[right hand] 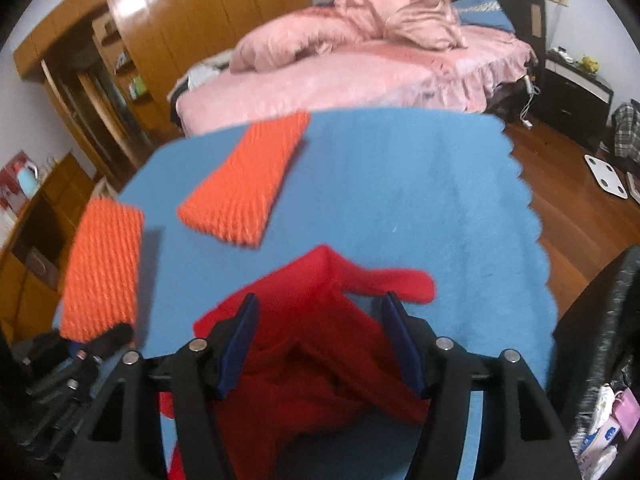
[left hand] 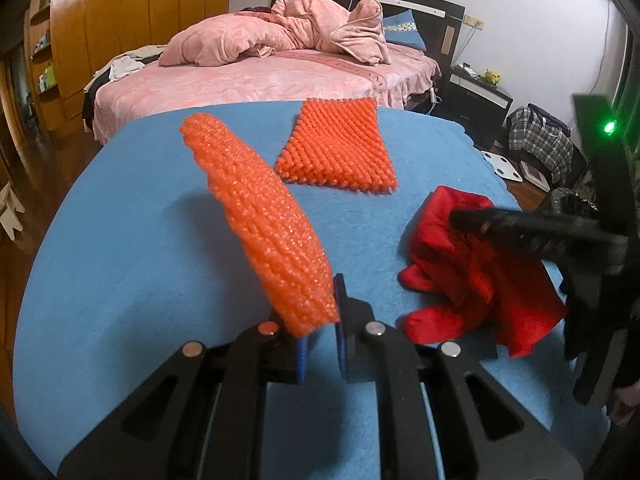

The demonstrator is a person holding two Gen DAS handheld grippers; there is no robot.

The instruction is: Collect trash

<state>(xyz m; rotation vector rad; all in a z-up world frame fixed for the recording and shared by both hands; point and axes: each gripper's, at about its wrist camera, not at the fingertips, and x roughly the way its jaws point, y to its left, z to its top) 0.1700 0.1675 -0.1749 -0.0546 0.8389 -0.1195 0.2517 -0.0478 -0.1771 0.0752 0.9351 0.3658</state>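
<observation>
The left tool point(left hand: 320, 320) is clamped narrow on one end of an orange foam net point(left hand: 260, 224), which stands up off the blue-covered tabletop point(left hand: 140, 240) and leans away from the jaws. A second orange foam net point(left hand: 340, 148) lies flat beyond the red cloth point(left hand: 472, 264), toward the bed point(left hand: 260, 76). The red cloth itself sits crumpled at the near right of the tabletop, and the right tool point(right hand: 320, 344) stands half open over it, one pad on either side of a raised fold; the view is blurred, so it is hard to say whether the pads touch the fabric yet.

The main risks, judged from this layout:

- The held net is gripped only at its tip. It looks light and springy, so a quick swing could let it slip out or flop against the red cloth.
- If the right tool closes on a single loose fold, the red cloth may unfurl and drag, snagging the fuzzy cover.
- The two tools work close beside the red cloth and could knock together.
- The flat net beyond the red cloth could be brushed further away by a trailing corner.
</observation>
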